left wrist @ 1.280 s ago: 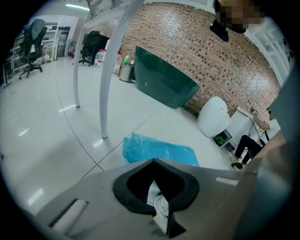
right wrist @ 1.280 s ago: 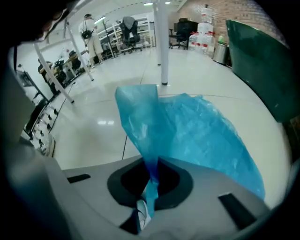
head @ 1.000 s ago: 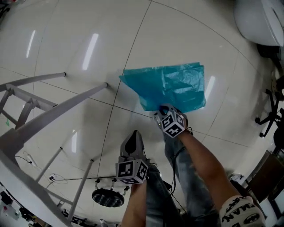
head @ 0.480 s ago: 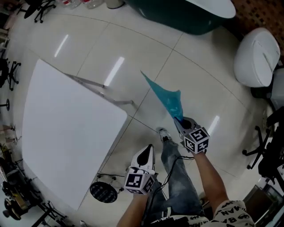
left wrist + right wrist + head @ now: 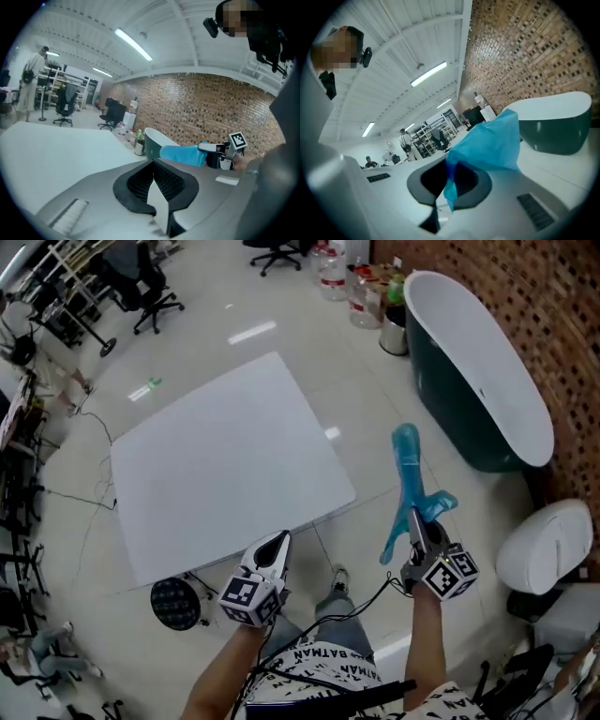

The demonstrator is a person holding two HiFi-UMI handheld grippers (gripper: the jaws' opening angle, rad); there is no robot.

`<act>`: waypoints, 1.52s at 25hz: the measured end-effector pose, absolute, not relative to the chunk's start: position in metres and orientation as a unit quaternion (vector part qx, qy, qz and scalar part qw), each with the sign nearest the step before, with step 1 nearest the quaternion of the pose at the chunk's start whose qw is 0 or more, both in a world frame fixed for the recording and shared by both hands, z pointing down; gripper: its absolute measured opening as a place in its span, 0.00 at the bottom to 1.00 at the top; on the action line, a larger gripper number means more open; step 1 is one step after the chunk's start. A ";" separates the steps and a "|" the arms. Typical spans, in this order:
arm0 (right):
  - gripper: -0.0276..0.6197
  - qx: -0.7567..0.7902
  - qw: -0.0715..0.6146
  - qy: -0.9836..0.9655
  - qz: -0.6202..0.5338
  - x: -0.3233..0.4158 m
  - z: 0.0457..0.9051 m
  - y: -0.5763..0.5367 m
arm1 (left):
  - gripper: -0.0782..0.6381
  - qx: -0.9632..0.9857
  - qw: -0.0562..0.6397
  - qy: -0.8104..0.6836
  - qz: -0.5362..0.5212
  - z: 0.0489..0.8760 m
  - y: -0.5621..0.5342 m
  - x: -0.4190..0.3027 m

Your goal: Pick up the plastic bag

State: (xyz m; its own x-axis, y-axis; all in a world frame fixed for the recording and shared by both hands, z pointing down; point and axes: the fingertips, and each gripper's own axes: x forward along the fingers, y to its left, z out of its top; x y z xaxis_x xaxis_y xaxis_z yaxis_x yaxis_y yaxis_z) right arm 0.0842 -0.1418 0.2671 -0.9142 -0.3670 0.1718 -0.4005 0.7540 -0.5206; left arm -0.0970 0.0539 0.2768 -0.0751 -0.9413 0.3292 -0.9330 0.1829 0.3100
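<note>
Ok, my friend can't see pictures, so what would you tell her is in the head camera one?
Seen from above, the right tongs are shut on a crumpled blue plastic bag, holding it in the air. The left tongs are shut and empty, at the edge of a big white table, and a dark green bathtub stands by a brick wall.

The head camera looked steeply down from above the left gripper and right gripper. Each gripper camera sat close behind its own jaws, facing nearly level. Both caught the tub and brick wall ahead, and the left one also saw the right gripper with the bag.
</note>
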 end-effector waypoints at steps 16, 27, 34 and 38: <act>0.05 0.098 -0.044 -0.973 0.206 -0.106 0.088 -0.052 | 0.11 0.437 0.163 -0.878 -0.108 0.182 0.290 -0.293; 0.05 0.097 -0.040 -0.976 0.192 -0.137 0.078 -0.014 | 0.11 0.425 0.163 -0.882 -0.126 0.188 0.335 -0.328; 0.05 0.099 -0.041 -0.978 0.182 -0.141 0.080 -0.002 | 0.11 0.429 0.160 -0.880 -0.124 0.196 0.345 -0.331; 0.05 0.097 -0.040 -0.978 0.183 -0.142 0.078 0.000 | 0.11 0.432 0.157 -0.880 -0.117 0.195 0.344 -0.328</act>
State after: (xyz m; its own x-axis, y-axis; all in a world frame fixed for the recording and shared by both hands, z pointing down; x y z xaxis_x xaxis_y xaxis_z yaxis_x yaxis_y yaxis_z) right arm -0.1415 -0.0002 0.0783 -0.9781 -0.2039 -0.0427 -0.1747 0.9143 -0.3653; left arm -0.3280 0.3438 0.1951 -0.5773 -0.7977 0.1743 -0.7242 0.5988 0.3421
